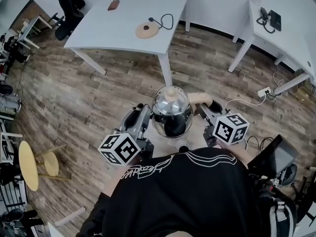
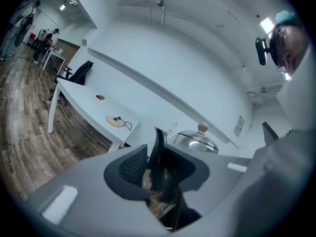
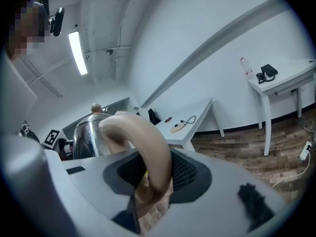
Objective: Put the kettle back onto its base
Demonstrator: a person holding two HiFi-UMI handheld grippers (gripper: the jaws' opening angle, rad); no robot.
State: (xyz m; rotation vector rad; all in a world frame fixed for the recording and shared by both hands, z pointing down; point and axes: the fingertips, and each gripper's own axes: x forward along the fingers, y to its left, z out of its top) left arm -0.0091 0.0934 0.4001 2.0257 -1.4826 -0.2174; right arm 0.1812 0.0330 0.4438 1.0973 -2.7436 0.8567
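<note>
A shiny steel kettle (image 1: 171, 111) with a beige lid knob hangs over the wood floor, carried between both grippers. My left gripper (image 1: 147, 113) is shut on the dark spout (image 2: 158, 154) at the kettle's left side. My right gripper (image 1: 203, 106) is shut on the curved beige handle (image 3: 148, 142) at its right. The kettle's lid (image 2: 196, 136) shows just beyond the left jaws, and its steel body (image 3: 91, 132) beside the right jaws. The round beige base (image 1: 147, 30) with its black cord lies on the white table (image 1: 98, 31) ahead; the base (image 2: 115, 121) is in the left gripper view too, and the base (image 3: 177, 127) also appears small in the right gripper view.
A small brown object (image 1: 113, 5) lies on the same table, a black office chair (image 1: 69, 9) stands at its far left. Another white table (image 1: 291, 28) with black devices is at the right, a power strip (image 1: 264, 91) and cables on the floor near it. A yellow stool (image 1: 29, 164) stands at the left.
</note>
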